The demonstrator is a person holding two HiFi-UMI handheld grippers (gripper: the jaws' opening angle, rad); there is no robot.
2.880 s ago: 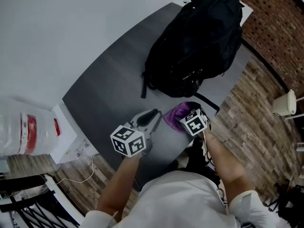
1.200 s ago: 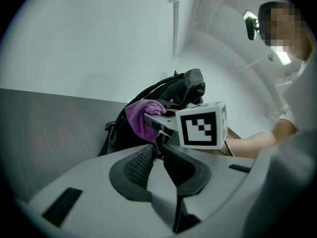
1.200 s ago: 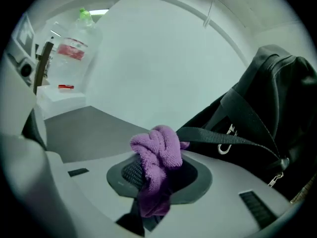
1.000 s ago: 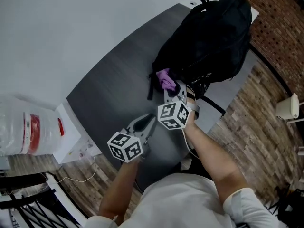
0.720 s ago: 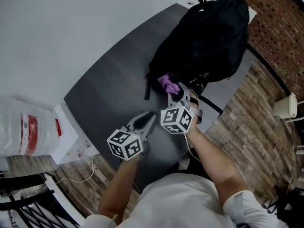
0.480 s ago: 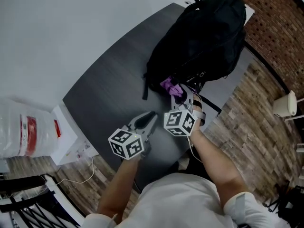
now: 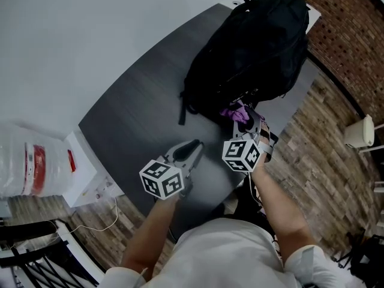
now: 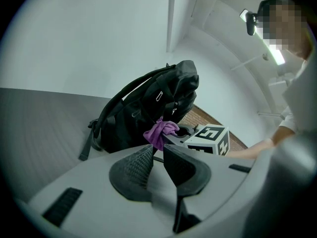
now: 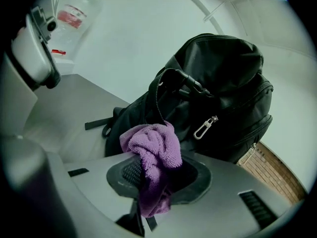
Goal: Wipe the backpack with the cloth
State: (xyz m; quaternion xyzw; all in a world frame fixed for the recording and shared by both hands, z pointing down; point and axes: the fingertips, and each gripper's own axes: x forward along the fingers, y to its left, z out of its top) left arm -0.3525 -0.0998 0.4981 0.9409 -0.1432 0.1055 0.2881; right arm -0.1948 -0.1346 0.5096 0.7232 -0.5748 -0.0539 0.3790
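The black backpack [image 7: 252, 47] lies on the dark grey table [image 7: 138, 113], towards its far right end. My right gripper [image 7: 243, 120] is shut on a crumpled purple cloth [image 7: 235, 110], which it presses against the backpack's near lower side by the zip pulls. In the right gripper view the cloth [image 9: 153, 148] bulges out between the jaws, right in front of the backpack [image 9: 223, 93]. My left gripper [image 7: 191, 149] hovers over the table's near edge, shut and holding nothing. From the left gripper view, the cloth [image 8: 161, 132] and backpack [image 8: 143, 108] lie just ahead.
A large water bottle [image 7: 24, 161] and a white box [image 7: 81, 167] stand left of the table. A white stool [image 7: 360, 131] stands on the wooden floor at right, below a brick wall [image 7: 354, 35]. The table's left half is bare.
My right gripper has slid the cloth along the backpack's near side, from its left end rightwards. Earlier still, the cloth was down by the table's front edge. The left gripper barely moved.
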